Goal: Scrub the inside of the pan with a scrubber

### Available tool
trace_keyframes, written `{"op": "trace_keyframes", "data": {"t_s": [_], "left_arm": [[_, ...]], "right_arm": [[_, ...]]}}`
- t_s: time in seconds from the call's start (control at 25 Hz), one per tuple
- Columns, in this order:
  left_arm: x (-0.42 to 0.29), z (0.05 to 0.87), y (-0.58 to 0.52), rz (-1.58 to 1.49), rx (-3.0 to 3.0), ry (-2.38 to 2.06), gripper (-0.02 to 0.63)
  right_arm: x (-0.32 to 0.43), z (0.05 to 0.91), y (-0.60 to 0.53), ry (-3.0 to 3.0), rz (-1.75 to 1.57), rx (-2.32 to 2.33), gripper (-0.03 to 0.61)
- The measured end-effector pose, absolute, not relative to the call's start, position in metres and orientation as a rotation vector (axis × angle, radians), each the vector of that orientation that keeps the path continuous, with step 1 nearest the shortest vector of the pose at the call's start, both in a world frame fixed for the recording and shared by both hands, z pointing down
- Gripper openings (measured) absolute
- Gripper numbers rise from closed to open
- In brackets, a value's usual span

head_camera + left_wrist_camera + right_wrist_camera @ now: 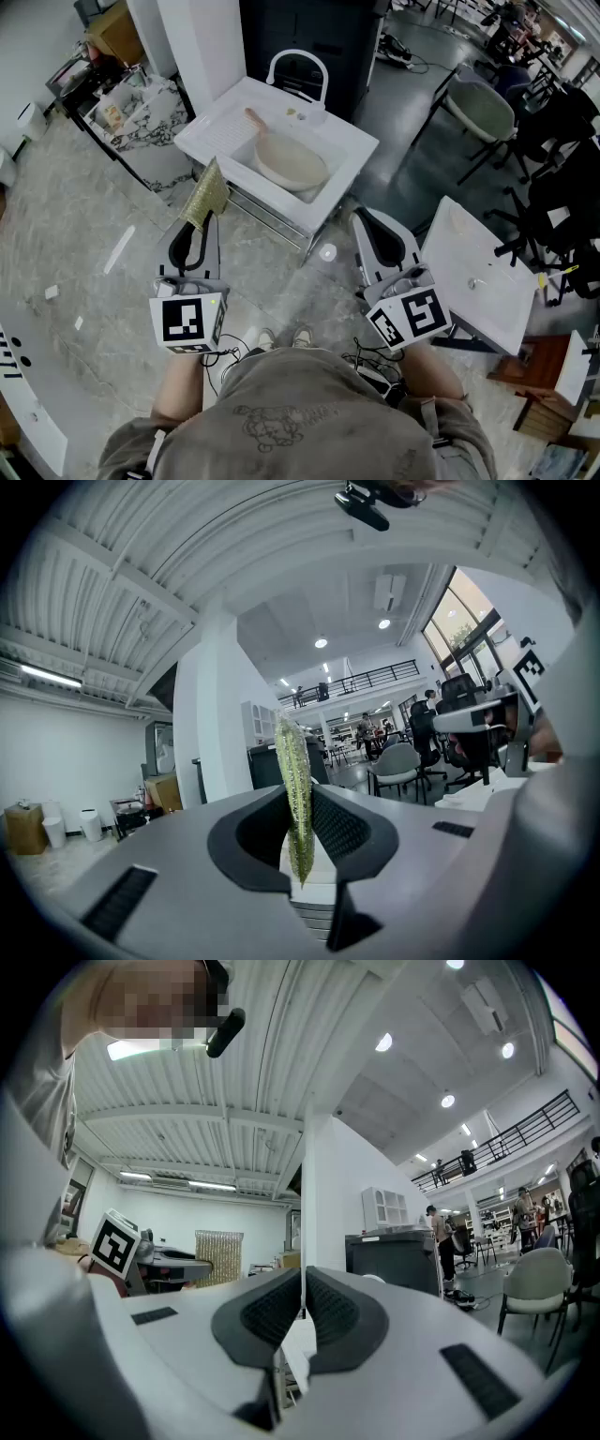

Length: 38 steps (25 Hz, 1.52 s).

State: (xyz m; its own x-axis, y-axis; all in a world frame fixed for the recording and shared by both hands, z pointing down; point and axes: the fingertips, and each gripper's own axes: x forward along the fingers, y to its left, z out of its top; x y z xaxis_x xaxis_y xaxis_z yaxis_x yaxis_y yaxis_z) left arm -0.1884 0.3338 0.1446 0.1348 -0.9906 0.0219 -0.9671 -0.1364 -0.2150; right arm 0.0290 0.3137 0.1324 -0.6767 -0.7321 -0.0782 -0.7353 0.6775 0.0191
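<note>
Left gripper (199, 230) (300, 829): jaws are clamped on a yellow-green scrubber (206, 194) (294, 789), which is held edge-on and upright between the pads and sticks out past the tips. The scrubber is held in the air just beside the near-left corner of the white sink (352, 142), apart from the pan.

Right gripper (362, 219) (302, 1309): jaws are pressed together, with nothing seen between them. It is held near the sink's near-right corner.

Pan (291, 161): a beige pan is seen lying inside the sink basin, its handle pointed far-left. Neither gripper is touching it.

A grey chair (483, 110) is noted far right.
</note>
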Motion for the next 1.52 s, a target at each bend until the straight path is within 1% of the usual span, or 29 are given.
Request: {"op": "trace_keyframes", "data": {"t_s": [0.8, 1.12, 1.52], "left_arm": [[-0.150, 0.157, 0.319, -0.285, -2.210, 2.005, 0.075], [-0.151, 0.164, 0.298, -0.292, -2.185, 2.021, 0.075], [-0.151, 0.189, 0.239, -0.333, -2.218, 2.017, 0.075]], "right_arm": [[0.069, 0.152, 0.296, 2.848, -0.003, -1.165, 0.037], [0.064, 0.171, 0.281, 2.873, -0.047, -1.138, 0.037], [0.057, 0.196, 0.227, 2.904, -0.110, -1.161, 0.037]]}}
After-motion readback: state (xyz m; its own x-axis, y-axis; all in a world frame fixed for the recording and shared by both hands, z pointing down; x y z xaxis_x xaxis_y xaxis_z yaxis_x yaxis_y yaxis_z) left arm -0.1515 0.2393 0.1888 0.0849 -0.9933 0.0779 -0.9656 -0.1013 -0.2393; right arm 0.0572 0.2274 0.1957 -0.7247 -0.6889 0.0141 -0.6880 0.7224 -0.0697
